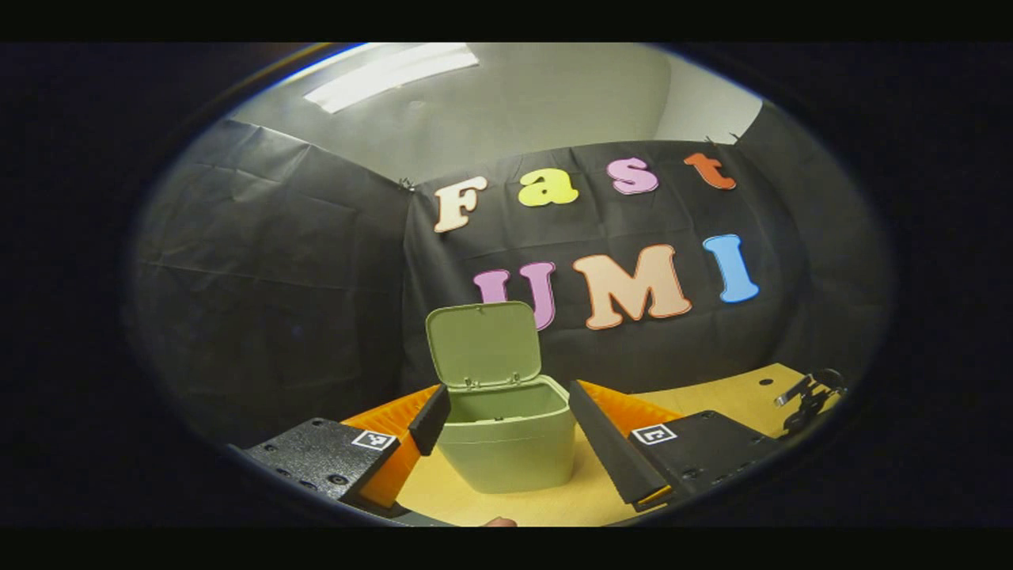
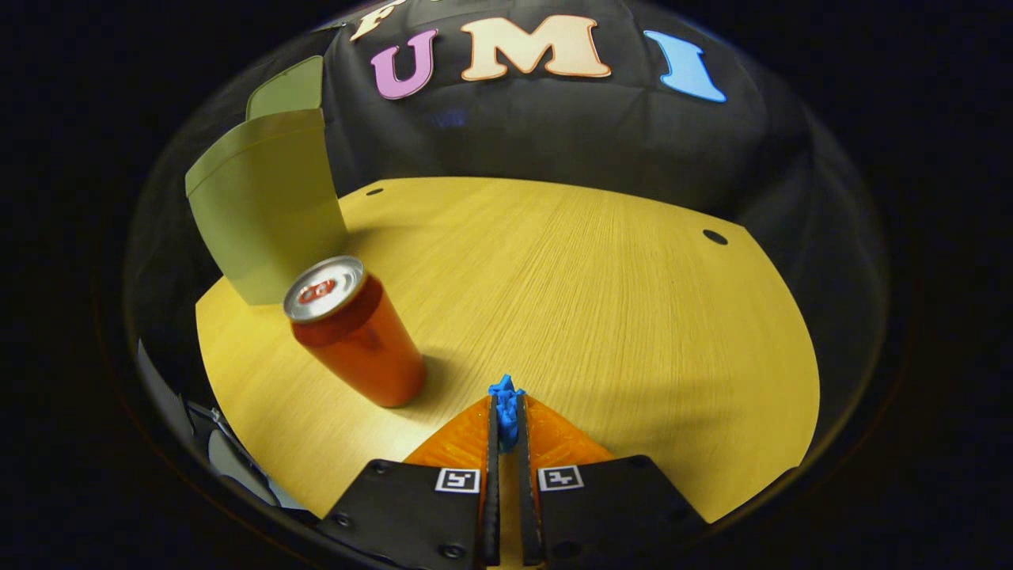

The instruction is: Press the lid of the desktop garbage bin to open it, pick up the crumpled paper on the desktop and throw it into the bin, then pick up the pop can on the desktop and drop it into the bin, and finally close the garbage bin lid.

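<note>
In the left gripper view my left tool [image 1: 506, 419] is spread wide, its fingers flanking the bin [image 1: 508, 443] without touching it. The bin sits dead centre on the worktop [image 1: 712, 400], its lid [image 1: 484, 344] standing upright at 12 o'clock, so the mouth is open. A dark clamp-like fitting [image 1: 809, 397] sits at the worktop's edge around 3 o'clock.

In the right gripper view my right tool [image 2: 506, 416] is pressed together on a small blue scrap [image 2: 505, 408], which I take to be the crumpled paper. The can [image 2: 356, 340] stands upright at 9 o'clock, just beside the bin's wall at 10 o'clock.

I judge the step in hand to be carrying the paper to the bin. To do it well I should lift clear of the can, swing toward 10 o'clock, centre over the mouth, and only then release.

The left view shows the bin's mouth open; the right gives the can, the paper and the bin's outer side.
</note>
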A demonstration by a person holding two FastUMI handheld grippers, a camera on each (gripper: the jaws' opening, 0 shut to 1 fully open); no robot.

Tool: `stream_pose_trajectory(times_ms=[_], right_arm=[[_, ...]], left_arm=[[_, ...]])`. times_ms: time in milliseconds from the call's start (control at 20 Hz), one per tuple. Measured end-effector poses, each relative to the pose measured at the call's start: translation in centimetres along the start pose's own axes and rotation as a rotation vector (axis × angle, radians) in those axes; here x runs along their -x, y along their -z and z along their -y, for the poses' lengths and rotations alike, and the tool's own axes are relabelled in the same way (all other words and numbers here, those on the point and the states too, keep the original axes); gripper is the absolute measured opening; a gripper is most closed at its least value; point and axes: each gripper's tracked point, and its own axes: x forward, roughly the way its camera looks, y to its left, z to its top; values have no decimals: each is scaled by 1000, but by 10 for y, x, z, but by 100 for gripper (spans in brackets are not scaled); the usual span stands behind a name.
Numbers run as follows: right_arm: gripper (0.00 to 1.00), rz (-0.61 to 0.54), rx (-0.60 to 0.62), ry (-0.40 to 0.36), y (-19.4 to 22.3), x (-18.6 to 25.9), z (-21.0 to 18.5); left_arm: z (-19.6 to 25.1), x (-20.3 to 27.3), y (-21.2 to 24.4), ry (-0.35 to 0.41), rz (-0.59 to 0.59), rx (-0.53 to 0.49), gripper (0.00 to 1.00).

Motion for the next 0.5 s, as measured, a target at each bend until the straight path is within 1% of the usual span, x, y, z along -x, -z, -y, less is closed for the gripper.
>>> stream_pose_trajectory(times_ms=[200, 500], right_arm=[[13, 138, 4, 10, -60, 30, -4], [12, 368, -3, -11, -155, 79, -27]], left_arm=[[-3, -7, 1, 7, 9, 14, 92], [-10, -11, 11, 26, -3, 22, 92]])
